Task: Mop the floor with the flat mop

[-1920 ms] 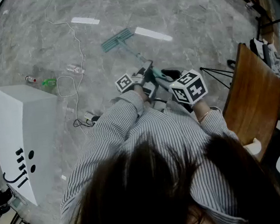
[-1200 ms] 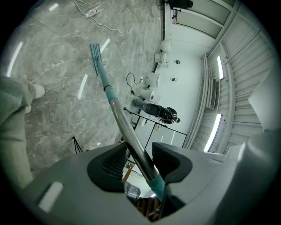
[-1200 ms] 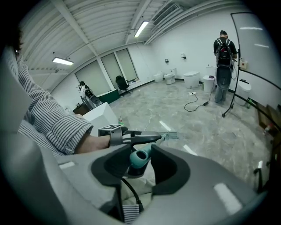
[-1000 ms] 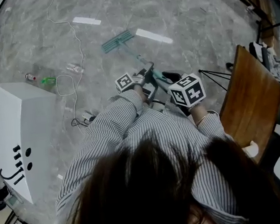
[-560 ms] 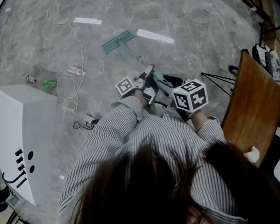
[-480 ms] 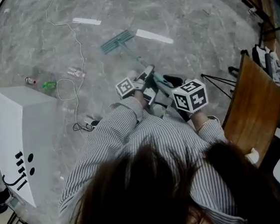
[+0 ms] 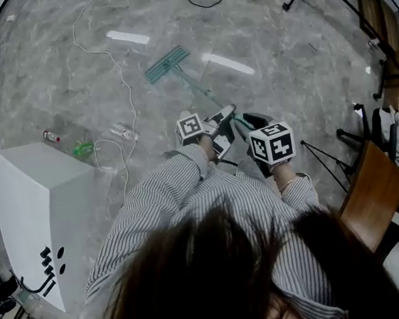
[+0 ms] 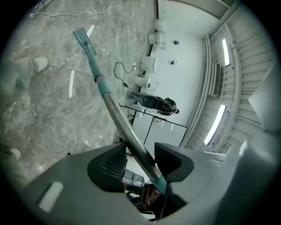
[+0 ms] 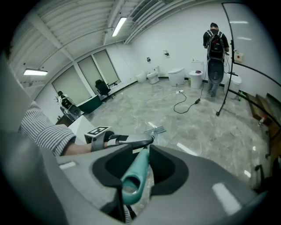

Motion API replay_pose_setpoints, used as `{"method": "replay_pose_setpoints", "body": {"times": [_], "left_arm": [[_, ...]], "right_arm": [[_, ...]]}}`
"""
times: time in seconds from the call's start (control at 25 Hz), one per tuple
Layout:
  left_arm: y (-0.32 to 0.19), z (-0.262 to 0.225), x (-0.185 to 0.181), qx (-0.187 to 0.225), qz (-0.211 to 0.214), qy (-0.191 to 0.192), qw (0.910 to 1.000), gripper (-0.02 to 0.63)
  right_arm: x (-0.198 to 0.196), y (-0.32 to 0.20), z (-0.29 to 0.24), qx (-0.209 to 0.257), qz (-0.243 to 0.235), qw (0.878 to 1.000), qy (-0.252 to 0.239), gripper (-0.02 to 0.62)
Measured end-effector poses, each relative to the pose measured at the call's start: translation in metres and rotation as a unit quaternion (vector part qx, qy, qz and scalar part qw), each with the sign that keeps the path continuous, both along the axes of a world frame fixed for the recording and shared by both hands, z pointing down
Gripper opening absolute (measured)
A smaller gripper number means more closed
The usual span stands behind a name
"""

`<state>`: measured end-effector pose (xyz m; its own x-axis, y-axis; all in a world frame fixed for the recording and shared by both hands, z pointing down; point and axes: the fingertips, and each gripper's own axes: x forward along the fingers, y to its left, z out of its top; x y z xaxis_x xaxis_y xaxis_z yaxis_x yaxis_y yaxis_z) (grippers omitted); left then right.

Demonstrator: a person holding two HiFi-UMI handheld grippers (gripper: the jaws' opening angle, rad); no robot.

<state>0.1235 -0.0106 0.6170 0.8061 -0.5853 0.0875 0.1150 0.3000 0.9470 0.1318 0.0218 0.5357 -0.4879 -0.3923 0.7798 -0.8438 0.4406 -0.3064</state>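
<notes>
The flat mop has a teal head (image 7: 167,64) lying on the grey marble floor, and its pole (image 7: 203,94) slants back toward me. My left gripper (image 7: 224,113) is shut on the metal pole (image 8: 118,116), which runs between its jaws up to the mop head (image 8: 84,38). Just behind it, my right gripper (image 7: 250,122) is shut on the teal handle end (image 9: 136,173). In the right gripper view the left gripper (image 9: 127,140) shows ahead on the pole, with the mop head (image 9: 154,130) beyond it.
A white box (image 7: 40,209) stands at my left, with a white cable (image 7: 114,72), a bottle (image 7: 123,132) and green litter (image 7: 82,148) nearby. White strips (image 7: 230,64) mark the floor. A wooden board (image 7: 371,193) leans at right. A person (image 9: 215,48) stands far off.
I have stepped forward with the mop: the white box and the wooden board have slid back and lower in view. Both grippers keep their hold on the pole.
</notes>
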Motion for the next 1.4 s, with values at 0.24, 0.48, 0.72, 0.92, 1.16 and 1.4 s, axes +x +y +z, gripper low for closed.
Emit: {"method": "replay_pose_setpoints", "body": {"times": [0.24,0.48,0.72,0.92,1.16,1.4], "left_arm": [[-0.136,-0.016,-0.078,0.005,-0.034,0.033,0.9988,0.209],[-0.247,-0.001,-0.161,-0.006,-0.049,0.031,0.9983,0.204],[-0.351,0.016,-0.256,0.010,-0.049,0.014,0.9987,0.204],[-0.410,0.033,-0.317,-0.017,-0.113,-0.004,0.9934,0.192],[-0.437,0.033,-0.324,-0.013,-0.131,0.005,0.9913,0.192],[-0.444,0.026,-0.324,-0.013,-0.147,0.014,0.9890,0.193]], "right_arm": [[-0.084,-0.146,-0.011,0.012,-0.018,1.000,-0.004,0.112],[-0.167,-0.252,0.007,0.040,-0.053,0.998,0.019,0.092],[-0.258,-0.337,0.009,0.065,-0.107,0.992,0.000,0.123],[-0.289,-0.367,0.005,0.075,-0.129,0.989,-0.009,0.155],[-0.299,-0.391,0.020,0.059,-0.120,0.991,-0.005,0.149],[-0.301,-0.404,0.017,0.087,-0.092,0.992,0.011,0.133]]}}
